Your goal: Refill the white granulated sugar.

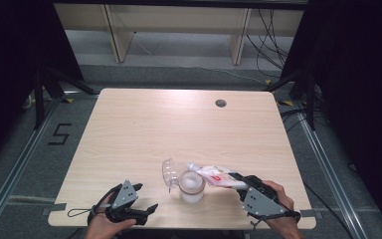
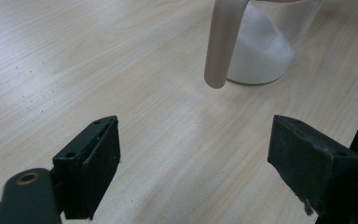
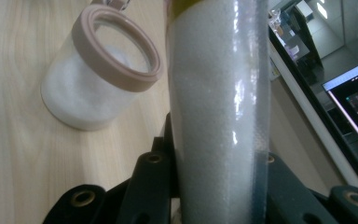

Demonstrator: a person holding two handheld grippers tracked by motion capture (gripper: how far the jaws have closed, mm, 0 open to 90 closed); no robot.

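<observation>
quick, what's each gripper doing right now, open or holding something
left gripper: open, jaws wide apart, nothing between them, near the jar.
right gripper: shut on the bag of white granules.

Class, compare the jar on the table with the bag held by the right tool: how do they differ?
The jar stands upright on the table; the bag is held tilted above it by the right tool. The jar is rigid, with a round beige rim and hinged lid open; the bag is soft clear plastic with printing. Both hold white granules.
</observation>
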